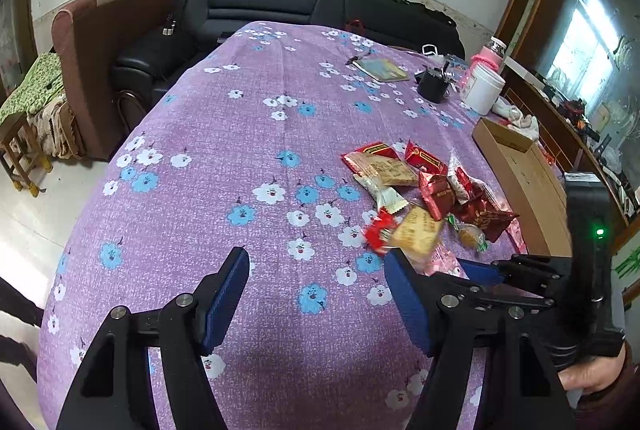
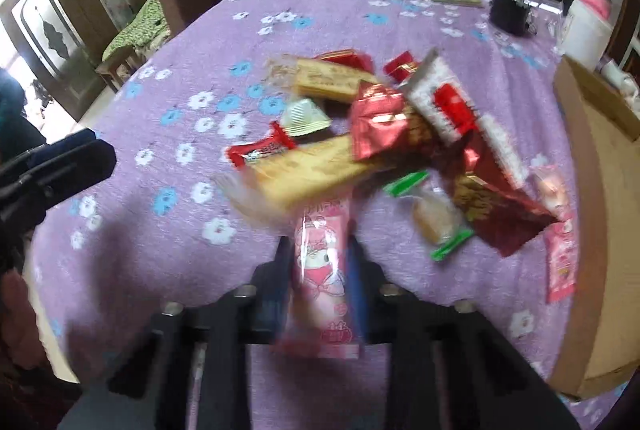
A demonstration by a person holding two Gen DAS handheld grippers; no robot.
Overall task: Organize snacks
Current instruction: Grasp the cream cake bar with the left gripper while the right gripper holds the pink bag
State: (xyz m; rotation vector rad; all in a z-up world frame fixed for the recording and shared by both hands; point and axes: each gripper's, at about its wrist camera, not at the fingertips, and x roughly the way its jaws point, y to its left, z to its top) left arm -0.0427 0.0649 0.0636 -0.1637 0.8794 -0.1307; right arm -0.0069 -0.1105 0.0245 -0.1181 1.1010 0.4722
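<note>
Snack pile [image 2: 384, 134] on desk [image 1: 248, 134], cardboard box [image 2: 600, 214] just right of it. Behind pile: book [image 1: 382, 69], cup [image 1: 434, 84], jar [image 1: 482, 88]. Sofa [image 1: 256, 10] beyond desk.

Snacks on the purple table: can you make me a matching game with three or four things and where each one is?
Things:
1. pink snack packet
2. cardboard box
3. white jar
4. left claw

Places or states:
A. open, holding nothing
B. gripped in the right claw
C. far end of the table, by the black cup
D. along the table's right side, beside the snack pile

Pairs: 1-B, 2-D, 3-C, 4-A
</note>
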